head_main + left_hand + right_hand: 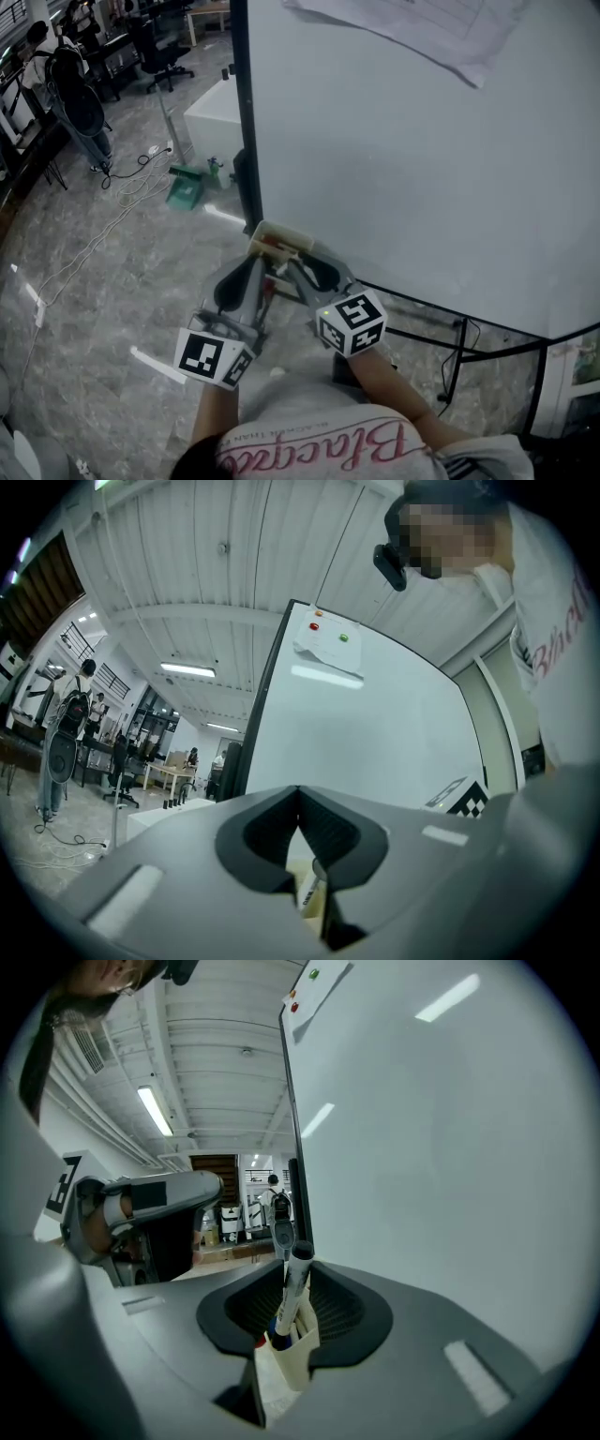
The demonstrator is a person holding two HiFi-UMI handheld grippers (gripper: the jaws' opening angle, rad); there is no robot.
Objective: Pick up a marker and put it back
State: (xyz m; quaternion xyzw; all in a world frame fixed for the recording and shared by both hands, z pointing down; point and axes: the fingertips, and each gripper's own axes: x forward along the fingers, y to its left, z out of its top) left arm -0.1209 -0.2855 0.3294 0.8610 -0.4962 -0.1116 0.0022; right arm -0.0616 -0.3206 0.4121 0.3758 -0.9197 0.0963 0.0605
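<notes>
A cream marker holder [278,240] hangs at the lower left corner of the whiteboard [403,159]. In the right gripper view a white marker [293,1288] with a black cap stands upright in the holder [292,1365]. My right gripper [292,1269] is open, its jaws on either side of the marker without pressing on it. In the head view the right gripper [292,267] reaches the holder from below right. My left gripper [255,265] sits just left of it with jaws shut [299,794] and nothing in them; part of the holder [309,892] shows under them.
A sheet of paper [422,28] is pinned high on the board. The board's black frame and cables [459,347] run below right. On the floor to the left lie a green object [185,190], a white box [216,112] and loose cables. People and desks stand far left.
</notes>
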